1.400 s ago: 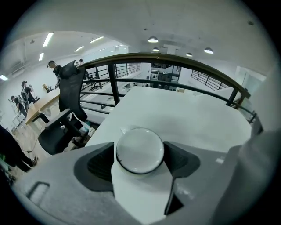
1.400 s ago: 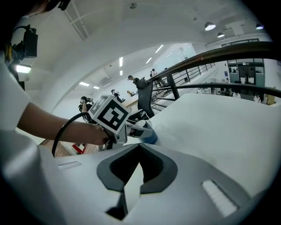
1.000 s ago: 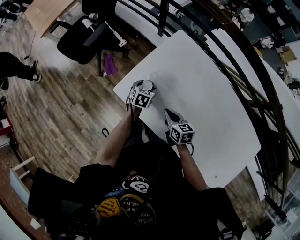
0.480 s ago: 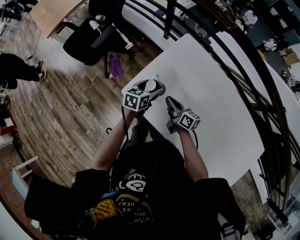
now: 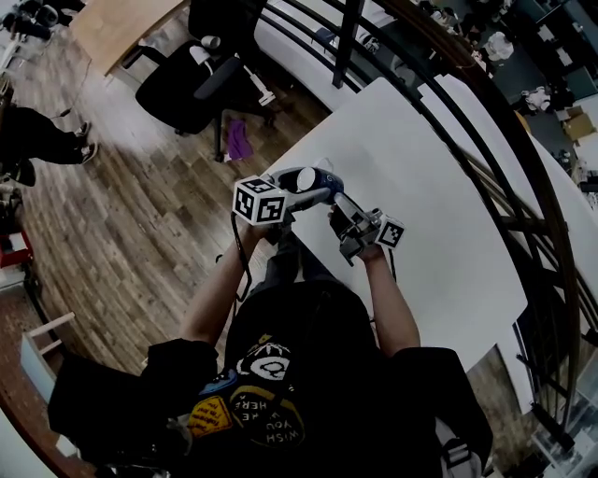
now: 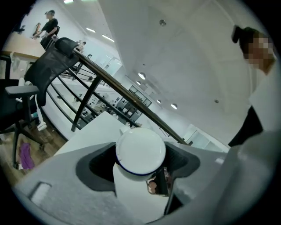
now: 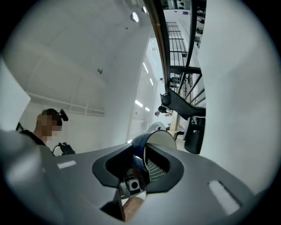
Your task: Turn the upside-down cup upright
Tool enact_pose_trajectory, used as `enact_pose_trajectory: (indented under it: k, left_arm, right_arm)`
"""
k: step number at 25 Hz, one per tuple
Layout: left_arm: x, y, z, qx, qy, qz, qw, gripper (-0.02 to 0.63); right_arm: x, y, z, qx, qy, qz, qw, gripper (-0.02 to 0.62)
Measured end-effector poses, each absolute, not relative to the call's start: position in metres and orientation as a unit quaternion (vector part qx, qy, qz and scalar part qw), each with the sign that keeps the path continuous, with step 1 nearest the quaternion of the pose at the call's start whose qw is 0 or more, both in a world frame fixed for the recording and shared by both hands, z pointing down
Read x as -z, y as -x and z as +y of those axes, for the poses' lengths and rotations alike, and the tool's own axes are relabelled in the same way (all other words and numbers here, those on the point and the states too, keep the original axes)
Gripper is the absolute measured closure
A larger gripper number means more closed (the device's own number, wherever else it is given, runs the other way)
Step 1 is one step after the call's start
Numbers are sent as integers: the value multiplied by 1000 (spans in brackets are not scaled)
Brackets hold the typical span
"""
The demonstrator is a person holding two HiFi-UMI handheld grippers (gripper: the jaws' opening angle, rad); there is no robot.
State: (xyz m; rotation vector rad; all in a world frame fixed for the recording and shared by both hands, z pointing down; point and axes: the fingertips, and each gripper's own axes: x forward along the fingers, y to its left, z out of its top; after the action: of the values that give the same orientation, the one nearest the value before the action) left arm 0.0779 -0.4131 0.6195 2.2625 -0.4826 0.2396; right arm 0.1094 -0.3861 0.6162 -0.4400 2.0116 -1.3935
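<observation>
Left gripper (image 5: 316, 189) pinches cup (image 5: 306, 177), held clear of table (image 5: 420, 187); right gripper (image 7: 147, 151) jaws just opening, now spread, cup rim between them.

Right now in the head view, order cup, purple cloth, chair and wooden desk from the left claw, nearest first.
1. Cup, in the left claw.
2. Cloth, on the floor.
3. Chair, behind the cloth.
4. Desk, top left.
</observation>
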Motion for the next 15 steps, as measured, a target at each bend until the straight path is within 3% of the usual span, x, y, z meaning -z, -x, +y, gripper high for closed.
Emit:
enact_pose_trajectory:
  k: [4,11,15]
  left_arm:
    - [-609,-72,-409,-50,-895,-154,416,253]
    - [-649,-59,-406,-84,-879,-201,424,238]
    - [-677,-35,-402,-145,-874,-248,392,242]
  right_arm:
    - [-594,-102,-384,503,153,787,324,538]
    - [-623,-94,-383,496,215,816,204,545]
    - [-638,-106,-388,497,262,808,177,561]
